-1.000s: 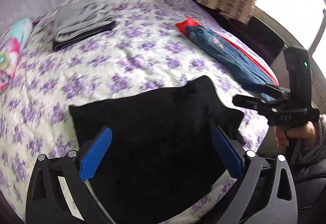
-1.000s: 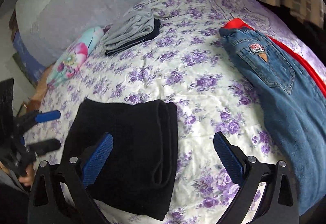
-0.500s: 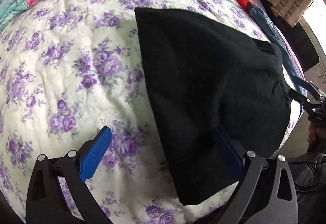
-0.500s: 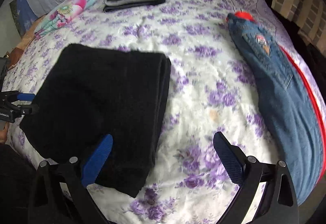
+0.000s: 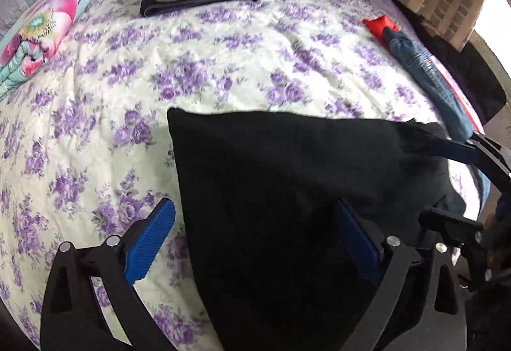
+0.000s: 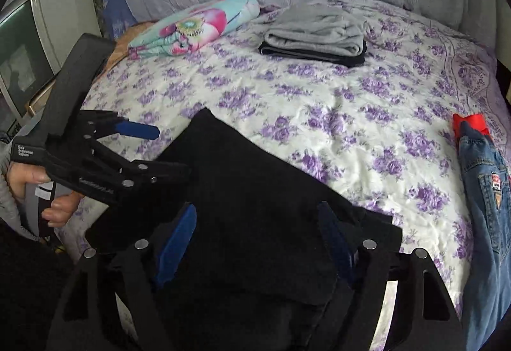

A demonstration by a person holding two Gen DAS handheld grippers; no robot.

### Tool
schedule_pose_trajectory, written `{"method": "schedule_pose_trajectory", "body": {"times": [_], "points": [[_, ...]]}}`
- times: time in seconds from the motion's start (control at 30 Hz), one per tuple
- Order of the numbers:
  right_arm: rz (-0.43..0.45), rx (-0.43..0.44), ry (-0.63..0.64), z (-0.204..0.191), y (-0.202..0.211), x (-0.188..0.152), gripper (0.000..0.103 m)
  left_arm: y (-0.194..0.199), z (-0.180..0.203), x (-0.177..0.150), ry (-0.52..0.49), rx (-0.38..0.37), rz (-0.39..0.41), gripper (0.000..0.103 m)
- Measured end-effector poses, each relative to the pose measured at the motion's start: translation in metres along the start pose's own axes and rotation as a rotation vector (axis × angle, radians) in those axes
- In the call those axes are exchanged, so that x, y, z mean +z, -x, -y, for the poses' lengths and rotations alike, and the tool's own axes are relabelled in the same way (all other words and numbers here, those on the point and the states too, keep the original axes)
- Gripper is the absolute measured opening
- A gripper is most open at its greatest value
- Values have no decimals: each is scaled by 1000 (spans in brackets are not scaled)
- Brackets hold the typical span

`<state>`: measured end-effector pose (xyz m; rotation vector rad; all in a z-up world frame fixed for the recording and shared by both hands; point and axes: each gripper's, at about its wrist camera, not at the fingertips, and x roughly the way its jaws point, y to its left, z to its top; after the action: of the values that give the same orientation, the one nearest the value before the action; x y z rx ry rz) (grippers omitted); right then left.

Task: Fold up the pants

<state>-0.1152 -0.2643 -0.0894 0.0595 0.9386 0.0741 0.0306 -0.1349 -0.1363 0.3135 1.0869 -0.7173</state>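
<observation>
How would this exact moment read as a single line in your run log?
stage: gripping folded black pants on bed | left gripper: open, astride edge | right gripper: open, closing, pants between | done pile: grey stack

Black pants [image 5: 287,191], white bedspread [image 5: 223,48] with purple flowers, grey top [image 6: 316,28] on perhaps navy fold, blue jeans [image 6: 485,191], blue-padded grippers [image 5: 255,242]

The black pants [image 5: 287,191] are soft matt cloth, almost fleecy, soaking up the light. The bedspread [image 5: 223,48] under them is thin printed cotton, faintly crinkled. The grey folded garment [image 6: 316,28] looks like brushed jersey. The jeans [image 6: 485,185] are coarse denim with stitched seams, and the red piece [image 6: 472,123] beneath has a slight sheen, perhaps synthetic. The left gripper [image 5: 255,242] is matt black plastic with ribbed blue rubbery pads [image 5: 150,242] and shiny metal pins.
</observation>
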Motion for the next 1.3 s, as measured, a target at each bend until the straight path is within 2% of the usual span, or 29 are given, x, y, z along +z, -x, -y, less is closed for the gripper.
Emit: {"method": "schedule_pose_trajectory", "body": {"times": [0.07, 0.17, 0.33, 0.47, 0.57, 0.67, 0.77, 0.93, 1.03, 1.17, 1.3], "points": [[-87, -23, -6, 8, -22, -13, 77, -17, -12, -8, 52, -40, -24, 99], [-71, -20, 1, 7, -24, -19, 79, -22, -25, -11, 118, -108, -24, 99], [-5, -14, 6, 1, 5, -15, 79, 3, -24, -13, 116, -80, 5, 98], [1, -12, 55, -11, 29, -22, 82, 35, -40, -30, 142, -120, 24, 98], [-37, -35, 57, -11, 31, -36, 85, 46, -50, -49, 135, -146, -5, 98], [-101, -28, -11, -3, 16, -50, 87, 34, -46, -67, 103, -165, -73, 98], [-93, -25, -19, -2, 8, -56, 93, 7, -42, -79, 79, -147, -150, 99], [-94, -19, -19, -2, 11, -54, 94, 8, -41, -77, 75, -144, -134, 99], [-58, -15, -26, 0, 23, -49, 94, 14, -38, -73, 60, -108, -115, 99], [1, 20, -115, 13, 42, -37, 94, 20, -32, -69, 13, -60, -97, 99], [24, -17, -232, 30, 50, -29, 94, 25, -32, -64, -19, -34, -81, 98]]}}
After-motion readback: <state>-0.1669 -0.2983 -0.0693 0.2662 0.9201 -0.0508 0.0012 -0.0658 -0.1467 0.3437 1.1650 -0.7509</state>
